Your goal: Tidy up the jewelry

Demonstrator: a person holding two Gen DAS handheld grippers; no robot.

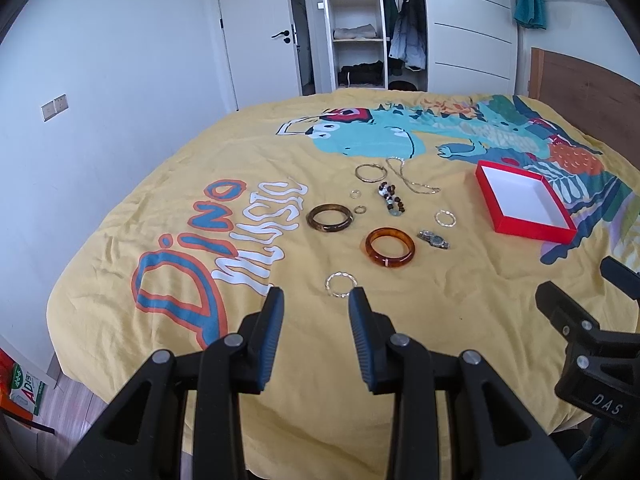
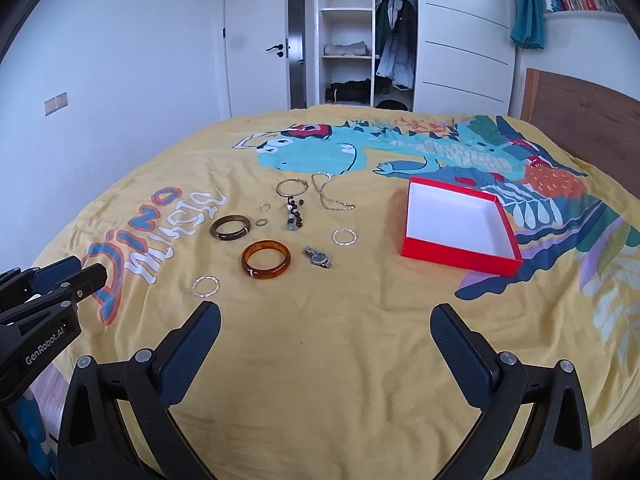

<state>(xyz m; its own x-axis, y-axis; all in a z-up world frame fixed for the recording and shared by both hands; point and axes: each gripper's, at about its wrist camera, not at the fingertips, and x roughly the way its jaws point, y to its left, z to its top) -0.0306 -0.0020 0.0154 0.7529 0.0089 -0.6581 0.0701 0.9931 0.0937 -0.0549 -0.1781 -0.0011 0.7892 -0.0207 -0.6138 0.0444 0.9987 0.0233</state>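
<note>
In the left wrist view, we find the left gripper [image 1: 316,300] hanging above the yellow bedspread [image 1: 280,360], its jaws partly spread and holding nothing; a twisted silver ring bracelet [image 1: 341,284] lies just beyond its tips. Further out lie an amber bangle [image 1: 389,247], a dark bangle [image 1: 329,218], a watch [image 1: 433,239], a beaded bracelet [image 1: 391,199] and a chain necklace [image 1: 412,182]. The red box [image 1: 524,202] sits to the right, well apart from the jewelry, its white interior bare. In the right wrist view, the right gripper [image 2: 326,328] is spread wide and empty above bare bedspread, with the box ahead to its right. We judge the task not yet started: every piece remains on the bedspread and none is in the box.
</note>
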